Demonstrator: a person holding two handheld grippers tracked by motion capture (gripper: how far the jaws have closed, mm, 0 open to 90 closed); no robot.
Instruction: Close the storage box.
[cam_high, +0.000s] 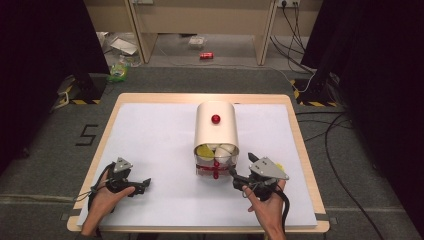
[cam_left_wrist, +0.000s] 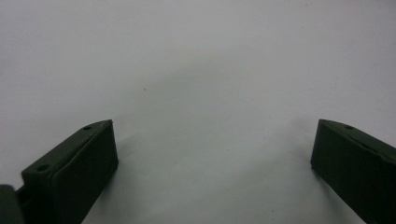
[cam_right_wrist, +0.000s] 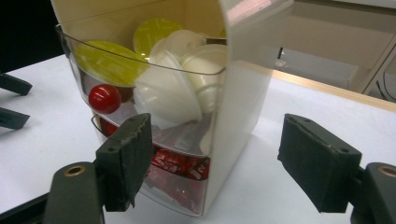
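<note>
- While the cream dispenser box (cam_high: 216, 122) stands mid-table on the white sheet (cam_high: 150, 135), its clear drawers are seen stocked with yellow-lidded and white capsules (cam_right_wrist: 170, 88).
- The right gripper (cam_right_wrist: 215, 163) is held wide open, empty, just beside the box's lower drawer, holding what may be red packets (cam_right_wrist: 180, 165).
- The left gripper (cam_left_wrist: 212, 163) is spread open, empty, over bare sheet.

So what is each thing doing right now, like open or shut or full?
Left gripper: open, empty, over the bare white table.
Right gripper: open, empty, by the box's corner.
Box: upright.
Top drawer: pulled out a bit, full of pods.
Bottom drawer: holds red packets.
</note>
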